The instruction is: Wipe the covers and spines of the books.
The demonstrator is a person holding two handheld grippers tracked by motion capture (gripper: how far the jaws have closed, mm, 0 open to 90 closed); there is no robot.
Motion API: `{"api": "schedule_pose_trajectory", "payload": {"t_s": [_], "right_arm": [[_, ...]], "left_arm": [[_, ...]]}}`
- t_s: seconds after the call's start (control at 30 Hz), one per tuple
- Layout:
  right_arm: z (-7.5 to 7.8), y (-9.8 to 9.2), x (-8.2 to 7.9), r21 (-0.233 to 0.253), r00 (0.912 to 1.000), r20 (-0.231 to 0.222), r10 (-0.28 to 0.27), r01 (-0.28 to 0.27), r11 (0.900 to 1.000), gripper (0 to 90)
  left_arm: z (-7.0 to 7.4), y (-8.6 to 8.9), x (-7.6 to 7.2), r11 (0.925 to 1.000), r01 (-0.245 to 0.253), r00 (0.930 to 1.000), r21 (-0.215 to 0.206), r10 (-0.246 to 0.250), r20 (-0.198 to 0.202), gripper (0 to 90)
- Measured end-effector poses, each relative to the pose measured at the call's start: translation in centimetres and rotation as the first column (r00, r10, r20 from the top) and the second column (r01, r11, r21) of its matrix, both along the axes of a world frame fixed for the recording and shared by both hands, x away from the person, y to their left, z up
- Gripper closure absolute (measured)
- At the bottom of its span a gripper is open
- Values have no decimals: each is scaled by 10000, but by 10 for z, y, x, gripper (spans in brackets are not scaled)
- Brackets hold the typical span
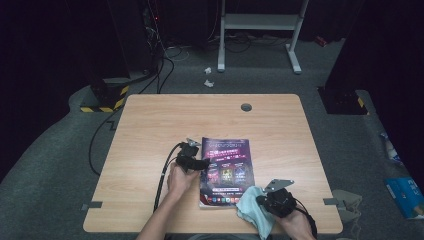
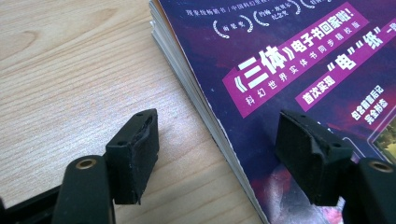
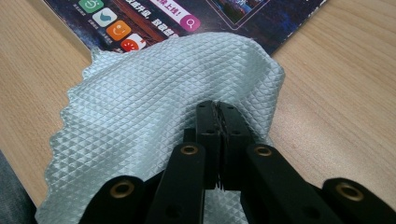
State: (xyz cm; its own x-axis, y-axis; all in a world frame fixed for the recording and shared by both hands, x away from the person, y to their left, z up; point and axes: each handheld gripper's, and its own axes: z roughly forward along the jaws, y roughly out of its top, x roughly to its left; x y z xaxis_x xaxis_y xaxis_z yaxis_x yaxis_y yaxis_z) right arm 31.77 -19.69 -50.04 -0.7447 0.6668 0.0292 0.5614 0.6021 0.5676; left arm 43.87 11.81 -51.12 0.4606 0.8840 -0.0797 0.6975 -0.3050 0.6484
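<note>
Cloth [image 1: 248, 206] sat at 5 o'clock on the counter [image 1: 150, 130], overlapping the magazine [image 1: 226, 170] corner, clamped by the right hand-held gripper [image 1: 261, 200]; left hand-held gripper [image 1: 204, 163] gaped wide, straddling the magazine's 9 o'clock edge.

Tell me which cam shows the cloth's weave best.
Right gripper view: the light blue cloth is close up, its diamond weave sharp, pinched in the shut right gripper. High view shows it as a small blue patch on the magazine's near corner.
</note>
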Motion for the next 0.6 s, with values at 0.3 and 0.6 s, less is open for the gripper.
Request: {"api": "schedule_pose_trajectory", "payload": {"t_s": [0.3,0.6], "right_arm": [[2,9,36,-344,9992,99,-388,392,9986,883],[3,19,97,-472,9926,10,-1215,1214,9915,883]], "left_arm": [[0,0,1,10000,50,10000,-62,-51,-81,300],[0,1,2,9999,150,9998,-37,-150,-90,300]]}}
